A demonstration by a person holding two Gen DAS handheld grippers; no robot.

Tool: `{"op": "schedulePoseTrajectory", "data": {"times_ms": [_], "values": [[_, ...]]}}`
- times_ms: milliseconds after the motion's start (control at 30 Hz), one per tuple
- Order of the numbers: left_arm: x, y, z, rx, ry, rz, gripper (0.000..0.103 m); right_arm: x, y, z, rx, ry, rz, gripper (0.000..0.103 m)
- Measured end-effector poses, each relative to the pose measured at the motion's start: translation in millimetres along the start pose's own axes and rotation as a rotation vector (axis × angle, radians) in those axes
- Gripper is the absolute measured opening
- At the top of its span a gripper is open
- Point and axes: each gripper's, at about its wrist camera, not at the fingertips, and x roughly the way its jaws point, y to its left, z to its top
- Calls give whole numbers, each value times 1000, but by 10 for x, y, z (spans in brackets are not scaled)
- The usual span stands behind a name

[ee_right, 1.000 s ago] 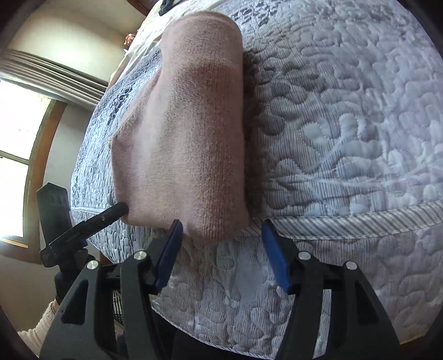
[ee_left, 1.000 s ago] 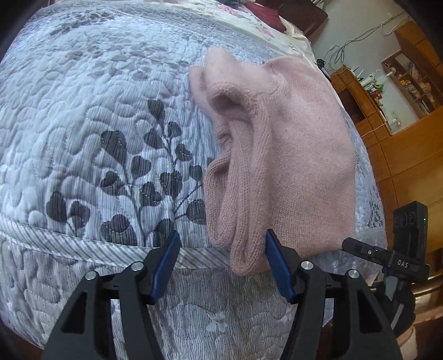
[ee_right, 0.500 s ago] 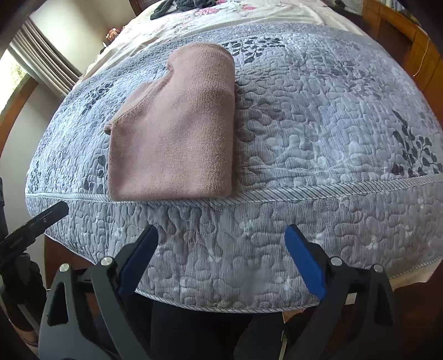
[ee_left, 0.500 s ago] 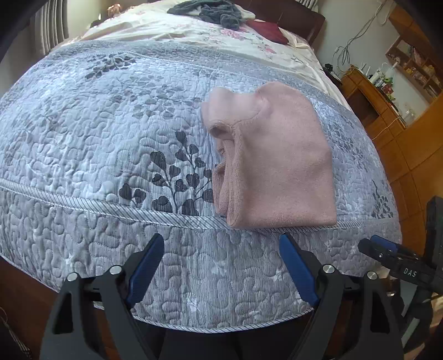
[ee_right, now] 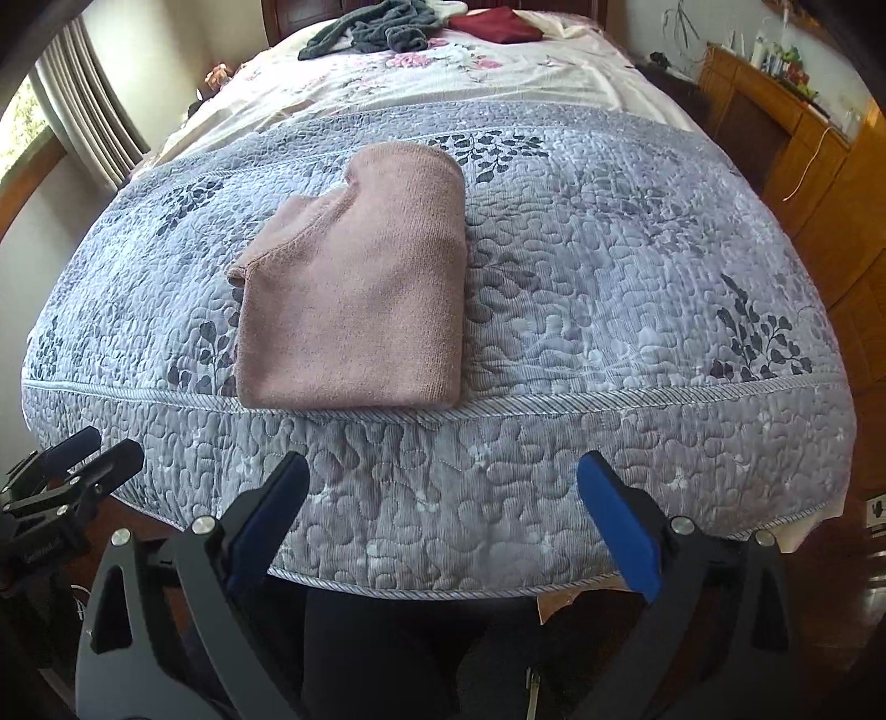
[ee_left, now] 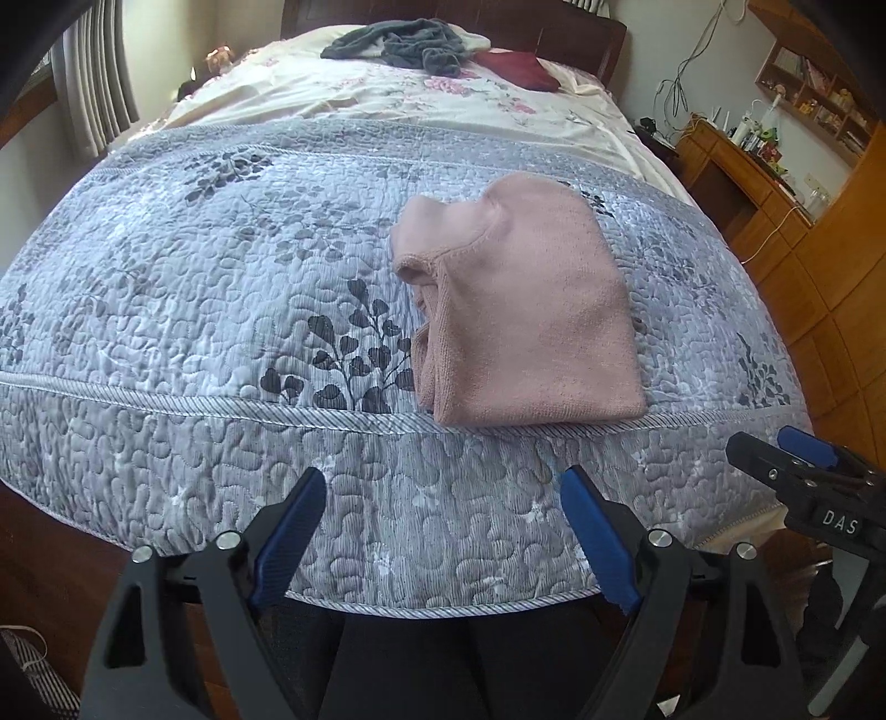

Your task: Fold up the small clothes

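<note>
1. Left gripper point(ee_left: 443, 531) and right gripper point(ee_right: 443, 520): both spread wide, empty, hanging off the foot of the bed, apart from the cloth.
2. Pink knit sweater point(ee_right: 360, 288): folded into a compact stack on the grey quilted bedspread point(ee_right: 609, 288), near edge touching the piped seam.
3. Looks finished; worth tucking the loose sleeve layers point(ee_left: 426, 310) on its left side flush.

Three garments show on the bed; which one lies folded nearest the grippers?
The pink knit sweater, folded flat on the grey quilt at the bed's near edge. The grey garment and the dark red one lie far off at the head end.
</note>
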Motion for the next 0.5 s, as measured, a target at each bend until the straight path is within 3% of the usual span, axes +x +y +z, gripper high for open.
{"op": "schedulePoseTrajectory", "data": {"times_ms": [500], "values": [[-218,-167,16,45,-41,55,87,-305,132,-56,-14,-42,0,100]]}}
